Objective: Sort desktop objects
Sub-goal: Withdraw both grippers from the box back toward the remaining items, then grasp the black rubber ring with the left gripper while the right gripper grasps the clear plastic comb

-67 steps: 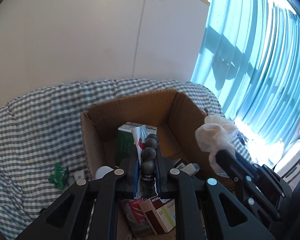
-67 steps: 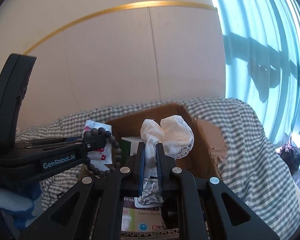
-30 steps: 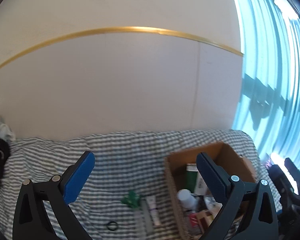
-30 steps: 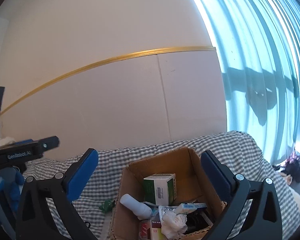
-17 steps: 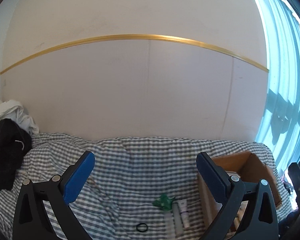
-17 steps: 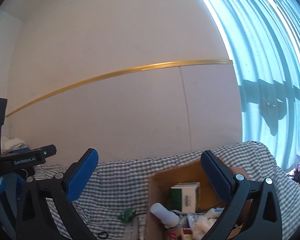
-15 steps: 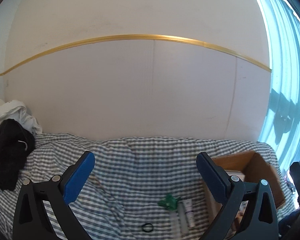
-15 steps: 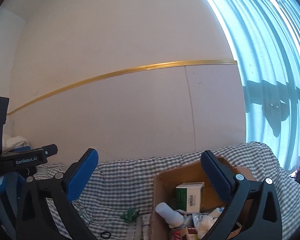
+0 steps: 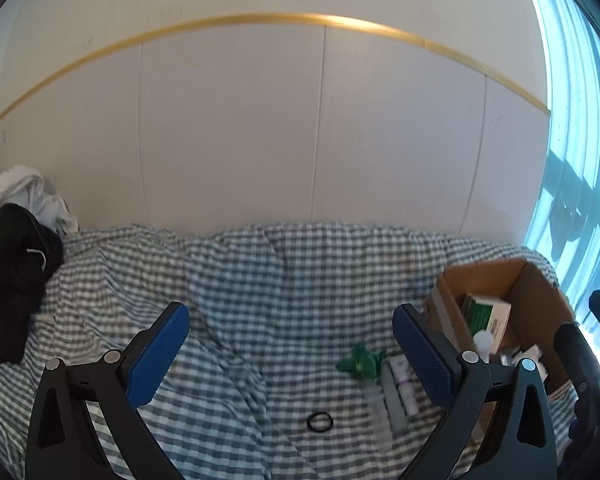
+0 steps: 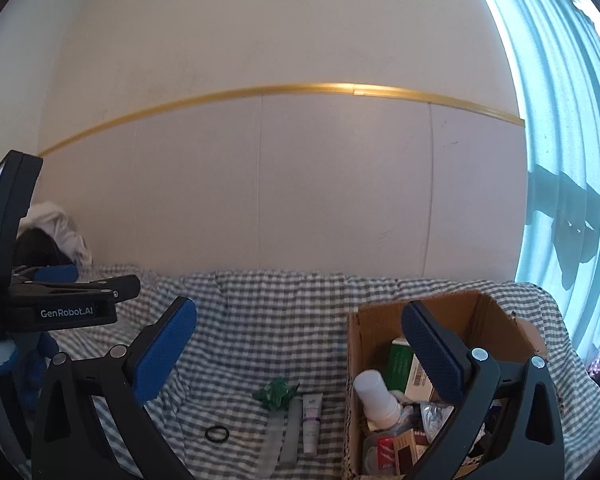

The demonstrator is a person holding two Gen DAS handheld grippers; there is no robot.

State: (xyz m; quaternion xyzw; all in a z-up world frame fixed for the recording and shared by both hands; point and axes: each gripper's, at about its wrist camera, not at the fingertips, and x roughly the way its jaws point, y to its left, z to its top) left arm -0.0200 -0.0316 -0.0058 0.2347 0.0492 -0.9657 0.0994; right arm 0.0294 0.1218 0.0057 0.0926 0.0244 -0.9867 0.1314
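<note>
Both grippers hover above the checked cloth, empty. My left gripper (image 9: 290,356) is open, its blue pads (image 9: 160,354) wide apart. My right gripper (image 10: 300,356) is open too. On the cloth lie a green crumpled wrapper (image 9: 360,363) (image 10: 275,394), a white tube (image 9: 403,382) (image 10: 312,422), a clear strip (image 10: 276,438) and a black ring (image 9: 320,422) (image 10: 217,434). The cardboard box (image 9: 540,300) (image 10: 374,322) at the right holds a green-and-white carton (image 10: 406,368), a white bottle (image 10: 376,398) and several small packs.
Black and white clothes (image 9: 12,276) are piled at the far left against the wall. A blue curtain (image 10: 572,160) hangs at the right beside the box. The left gripper's body (image 10: 60,308) shows at the left of the right wrist view.
Both grippers let go of the bead bracelet and the white cloth over the box, opened, and pulled back and left. The box has shifted to the right of both views.
</note>
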